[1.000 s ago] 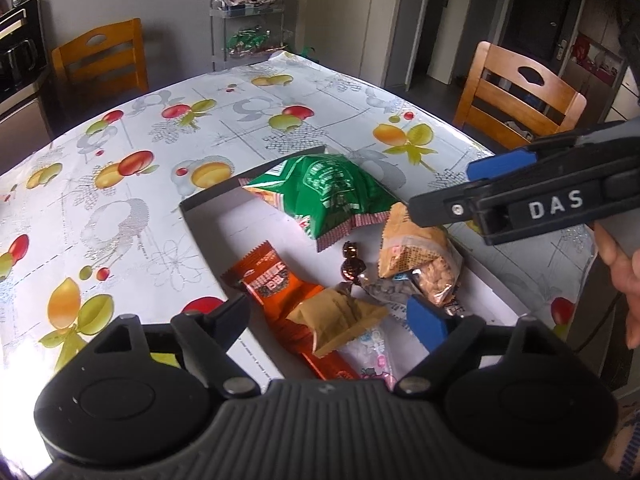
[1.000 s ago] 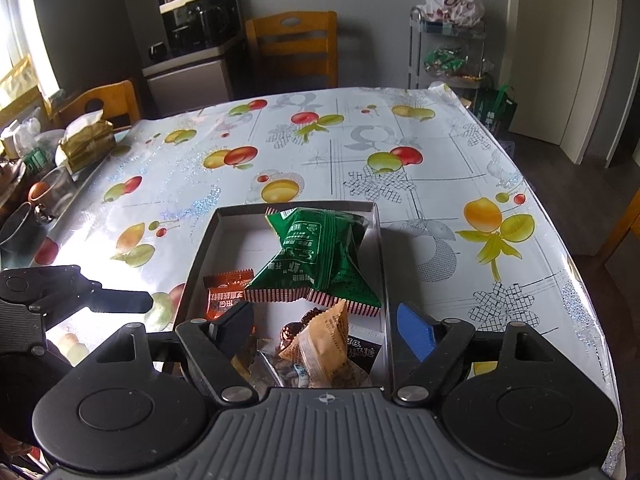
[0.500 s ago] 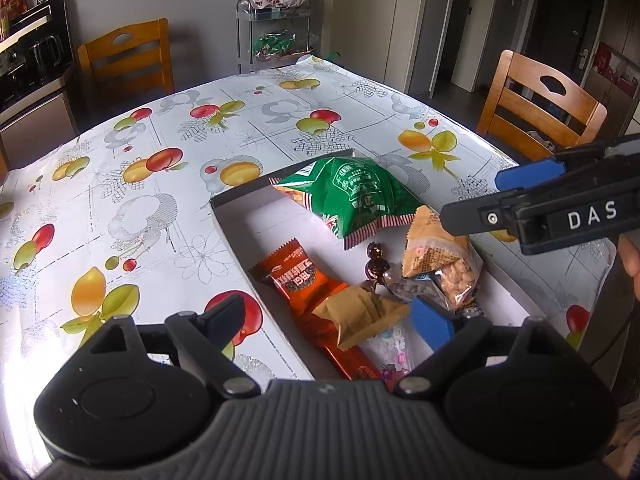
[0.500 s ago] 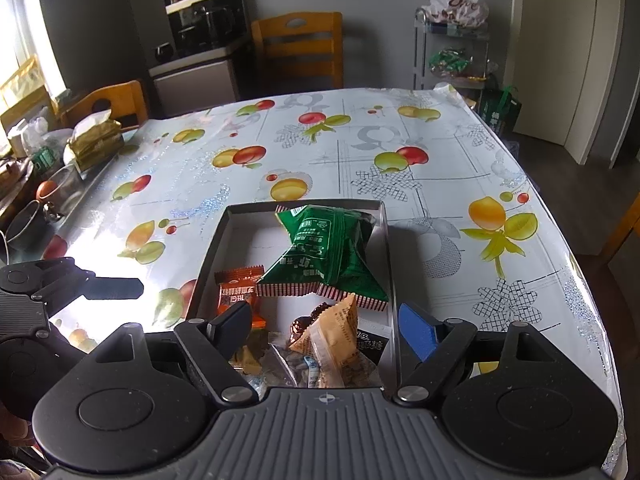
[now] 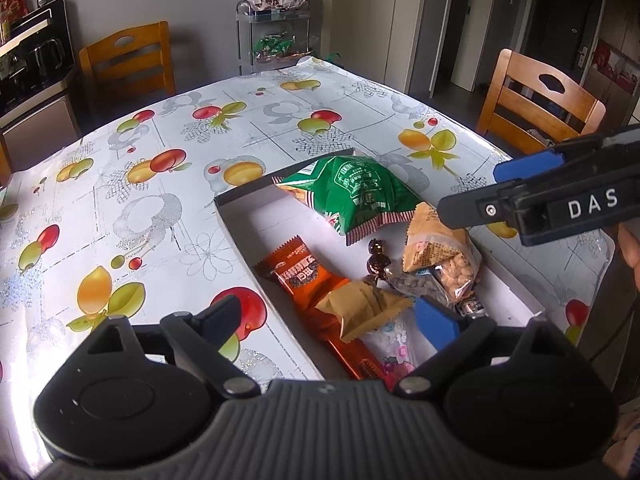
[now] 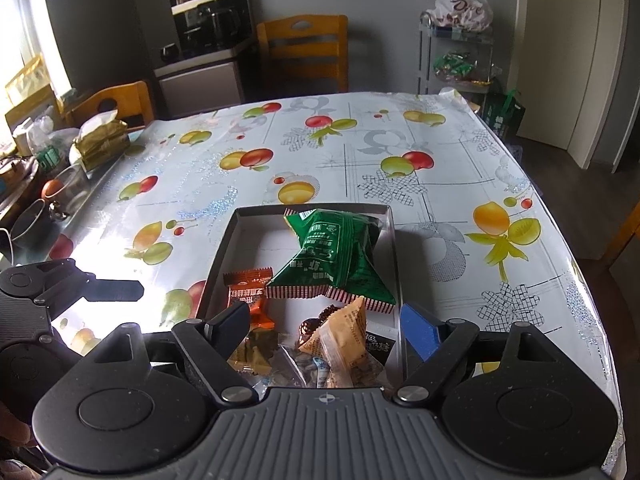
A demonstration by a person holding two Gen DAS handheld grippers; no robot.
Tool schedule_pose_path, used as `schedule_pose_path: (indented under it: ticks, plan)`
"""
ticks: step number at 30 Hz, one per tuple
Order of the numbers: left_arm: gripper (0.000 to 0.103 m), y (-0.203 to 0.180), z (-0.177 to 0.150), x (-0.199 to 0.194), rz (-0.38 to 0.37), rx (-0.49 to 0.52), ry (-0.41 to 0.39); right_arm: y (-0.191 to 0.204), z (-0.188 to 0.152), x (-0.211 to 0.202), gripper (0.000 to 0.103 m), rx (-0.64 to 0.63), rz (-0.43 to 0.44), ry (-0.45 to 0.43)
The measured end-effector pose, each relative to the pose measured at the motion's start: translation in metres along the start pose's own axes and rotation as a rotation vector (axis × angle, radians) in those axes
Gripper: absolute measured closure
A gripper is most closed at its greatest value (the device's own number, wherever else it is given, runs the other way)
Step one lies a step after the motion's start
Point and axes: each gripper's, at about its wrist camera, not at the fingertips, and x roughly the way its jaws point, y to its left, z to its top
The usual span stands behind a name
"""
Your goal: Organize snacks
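A shallow grey box (image 5: pixel 236 236) (image 6: pixel 224 248) on the fruit-print table holds the snacks. A green bag (image 5: pixel 356 192) (image 6: pixel 336 256) lies at its far end. An orange wrapper (image 5: pixel 304 276) (image 6: pixel 248 292), a tan packet (image 5: pixel 360 308), a peanut packet (image 5: pixel 440 256) (image 6: pixel 344 340) and a brown candy (image 5: pixel 376 264) lie nearer. My left gripper (image 5: pixel 328 320) is open and empty, above the box's near left side. My right gripper (image 6: pixel 324 324) is open and empty above the near end; it also shows in the left wrist view (image 5: pixel 520 196).
Wooden chairs (image 5: pixel 128 60) (image 5: pixel 540 100) (image 6: pixel 304 48) stand around the table. A wire rack with bags (image 6: pixel 456 48) is behind the far corner. A tissue pack (image 6: pixel 100 140), a cup (image 6: pixel 28 224) and other items sit at the table's left edge.
Both grippers have pulled back and risen slightly from the box, so more of the table and room shows. The snacks have not moved. Both stay open.
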Motion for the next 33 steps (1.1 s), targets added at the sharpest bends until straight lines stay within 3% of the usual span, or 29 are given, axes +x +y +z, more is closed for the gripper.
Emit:
schedule_pose_path:
  ticks: [33]
  plan:
    - [0.007,-0.0072,0.0029,0.0001,-0.001,0.042,-0.020,-0.0009,-0.0013,-0.0039,0.019,0.010,-0.020,-0.002]
